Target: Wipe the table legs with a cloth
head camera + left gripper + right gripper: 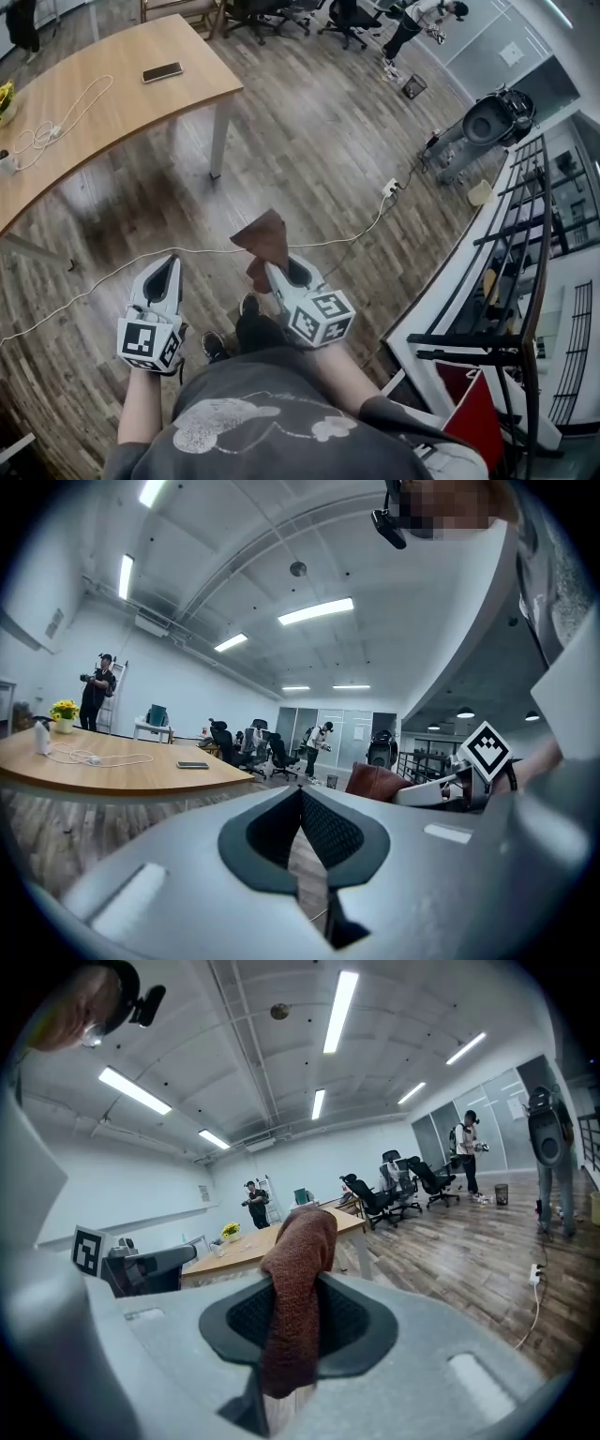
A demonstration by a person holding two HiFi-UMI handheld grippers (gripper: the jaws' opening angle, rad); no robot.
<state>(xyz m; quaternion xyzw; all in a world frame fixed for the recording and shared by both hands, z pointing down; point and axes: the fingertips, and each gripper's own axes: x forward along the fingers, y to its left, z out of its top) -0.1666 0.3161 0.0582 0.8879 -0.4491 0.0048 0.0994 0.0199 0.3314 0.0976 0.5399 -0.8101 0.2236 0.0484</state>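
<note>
My right gripper [274,268] is shut on a brown cloth [263,240], which stands up out of the jaws; in the right gripper view the cloth [295,1279] hangs pinched between the dark pads. To its left my left gripper [169,262] is shut with nothing in it, and the left gripper view shows its jaws [300,801] closed together. The wooden table [103,103] lies ahead at upper left, with a white leg [219,136] at its near corner and another leg [37,251] at left. Both grippers are held well short of the table.
A phone [162,72] and a white cable [66,117] lie on the tabletop. A white cord [112,272] and power strip [390,187] run across the wood floor. Black railing [511,272] borders the right. Office chairs [291,14] and a person [412,23] are far ahead.
</note>
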